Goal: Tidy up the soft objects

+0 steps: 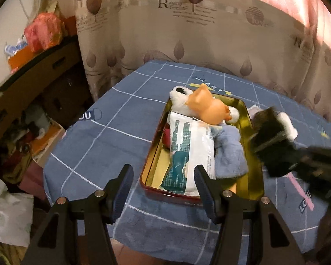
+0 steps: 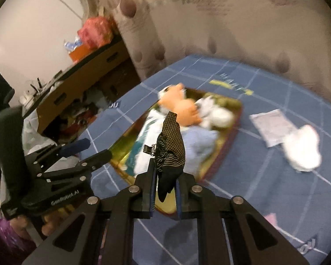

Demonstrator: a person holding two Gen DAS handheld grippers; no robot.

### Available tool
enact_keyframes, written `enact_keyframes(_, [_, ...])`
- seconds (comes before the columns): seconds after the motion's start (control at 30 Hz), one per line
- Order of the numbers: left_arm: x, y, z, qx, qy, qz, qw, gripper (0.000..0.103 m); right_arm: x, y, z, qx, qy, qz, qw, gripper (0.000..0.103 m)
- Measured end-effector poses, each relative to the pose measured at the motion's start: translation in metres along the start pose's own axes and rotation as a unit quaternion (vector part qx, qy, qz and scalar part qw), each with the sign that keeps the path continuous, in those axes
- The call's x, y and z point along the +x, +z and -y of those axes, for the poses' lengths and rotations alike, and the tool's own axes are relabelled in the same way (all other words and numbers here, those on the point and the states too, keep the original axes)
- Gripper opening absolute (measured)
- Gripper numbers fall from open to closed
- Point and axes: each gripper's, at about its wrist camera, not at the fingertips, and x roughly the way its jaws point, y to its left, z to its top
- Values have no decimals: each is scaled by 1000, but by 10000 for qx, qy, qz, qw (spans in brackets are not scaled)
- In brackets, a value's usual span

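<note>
Both claws were in sight when I checked the feeds. On the right gripper (image 2: 165, 190) the jaws were pinched together on a dark patterned cloth (image 2: 171, 150), which stuck up between the pads and leaned toward the tin; a small metal clip (image 2: 148, 149) showed at its left edge. On the left gripper (image 1: 163, 187) the jaws stood apart with nothing between them, its blue pads (image 1: 123, 190) hanging over the near end of the tin.

That tin (image 1: 254, 176), gold inside with a dark red rim, lay on a blue cloth with white grid lines (image 1: 94, 154). I saw it already well filled: a white plush toy (image 1: 178, 99) at the far end, an orange toy figure (image 1: 209, 108) lying across it, a white and teal packet (image 1: 189, 152) along the middle, and a pale blue fuzzy cloth (image 1: 229, 154) just beside the packet on its right. Something red (image 1: 166, 137) peeked out under the packet's left edge; I couldn't tell what it was.

Outside the tin, from the right wrist camera, I saw a flat pale packet (image 2: 271, 123) on the blue cloth and a white soft thing (image 2: 302, 150) touching its near corner, both blurred. A leaf-printed curtain (image 1: 209, 33) hung behind.
</note>
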Motion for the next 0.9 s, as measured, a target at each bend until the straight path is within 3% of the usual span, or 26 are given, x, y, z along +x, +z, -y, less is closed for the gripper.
enact_keyframes(0.2, [-6,-2,-13,-168,52,249,9995,59,37,5,-10,211,-55,-268,9994,14])
enact_keyframes(0.5, [2,-6,-11,-105,-93,78,9999,59,60,3,-5,721,-287,-484,9958,16])
enact_keyframes(0.6, [6,-6,-10,-89,-59,8,9999,59,60,3,-5,724,-291,-457,9959,29])
enact_keyframes(0.73, [12,-8,-10,-100,-68,-128,9998,59,53,5,-6,703,-379,-324,9963,58])
enact_keyframes(0.9, [14,-9,-7,0,4,-194,9998,59,39,8,-4,744,-356,-142,9965,59])
